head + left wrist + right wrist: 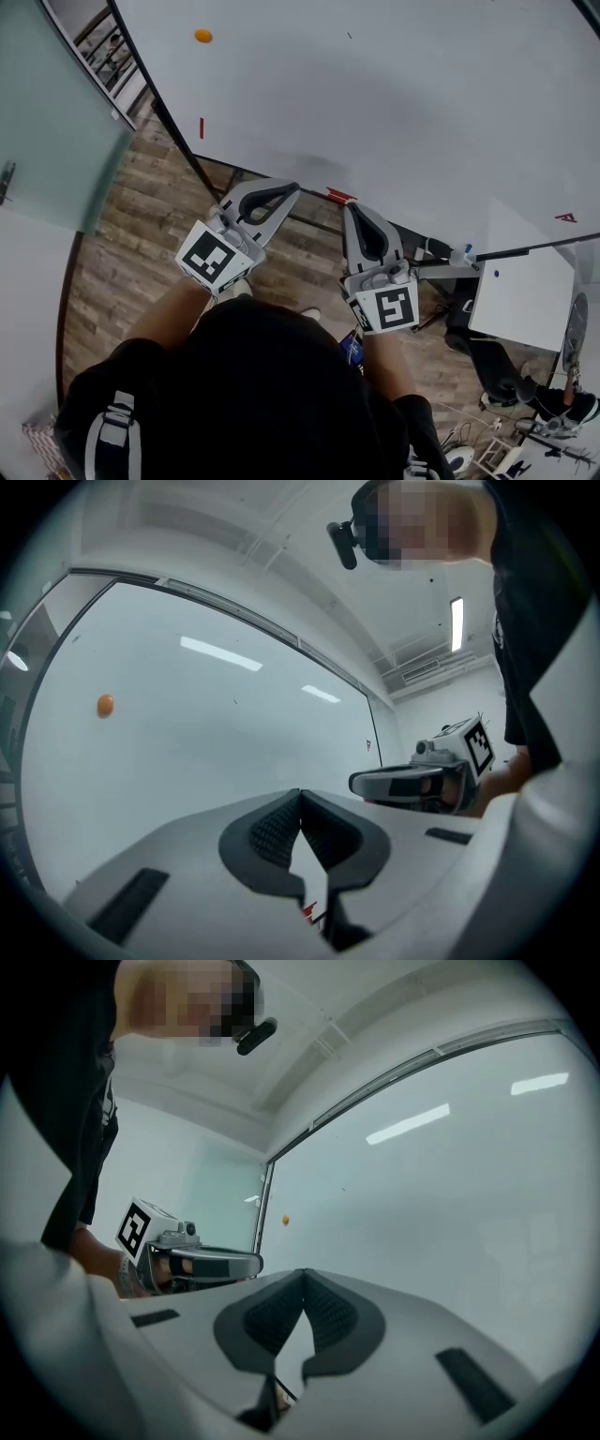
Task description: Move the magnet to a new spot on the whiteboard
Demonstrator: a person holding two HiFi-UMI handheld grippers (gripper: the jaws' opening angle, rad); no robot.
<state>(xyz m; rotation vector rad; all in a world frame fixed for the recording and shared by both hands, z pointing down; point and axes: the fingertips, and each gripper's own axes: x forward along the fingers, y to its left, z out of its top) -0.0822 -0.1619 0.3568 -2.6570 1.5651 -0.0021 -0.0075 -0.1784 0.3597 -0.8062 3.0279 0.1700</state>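
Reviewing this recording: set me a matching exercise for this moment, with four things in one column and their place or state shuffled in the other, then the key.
Things:
1. orange magnet
2. left tongs
3. red stripe
4. frosted glass door

Place or state:
A. shut, nothing between them
B. on the whiteboard, below the magnet in the head view
C. off the board, beyond its left edge
D. on the whiteboard, far top left in the head view

Pairs: 1-D, 2-A, 3-B, 4-C

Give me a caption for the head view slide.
Left tool and right tool held shut and empty before the whiteboard; orange magnet untouched at its upper left.
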